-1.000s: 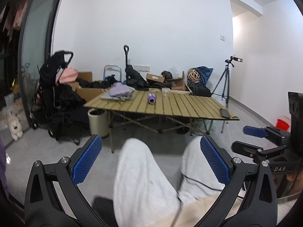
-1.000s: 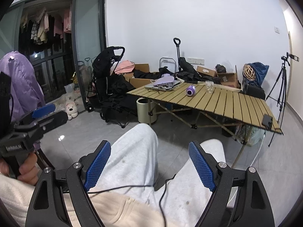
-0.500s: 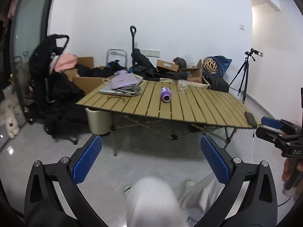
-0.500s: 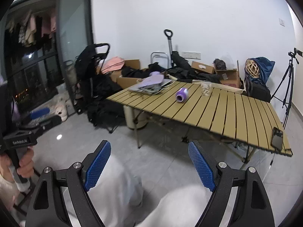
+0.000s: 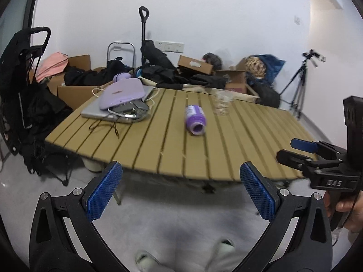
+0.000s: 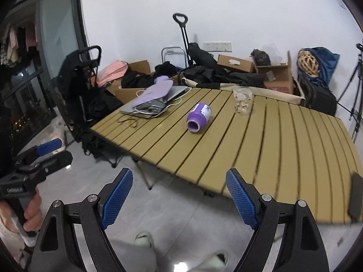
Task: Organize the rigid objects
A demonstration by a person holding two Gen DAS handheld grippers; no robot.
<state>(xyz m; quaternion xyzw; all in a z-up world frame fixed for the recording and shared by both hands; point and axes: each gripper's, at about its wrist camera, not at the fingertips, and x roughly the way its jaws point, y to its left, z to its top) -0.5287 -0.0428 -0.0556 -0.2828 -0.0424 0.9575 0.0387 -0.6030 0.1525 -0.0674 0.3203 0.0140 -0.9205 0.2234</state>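
The task is looking to be at its very beginning; nothing on the worktop is showing any sign of being sorted yet. The left claw is hanging above the floor, in front of the near edge of the worktop, with its jaws spread wide and nothing between them. The right claw is hanging in the same way, released and empty, also short of the near edge.

The purple bottle is lying on its side near the middle of the worktop, its open mouth turning toward the cameras. A clear glass is standing upright behind it and to the right, a little apart from it. At the far left corner, a laptop is carrying a purple pouch and some white cables. A dark phone is lying at the near right edge of the worktop.

So the person is only coming near to the worktop, and both claws are well apart from every object. What is left seems to be the whole work: reaching the bottle and the glass, gripping them, and putting them in an ordered place. Which place is meant, the pictures are not showing.
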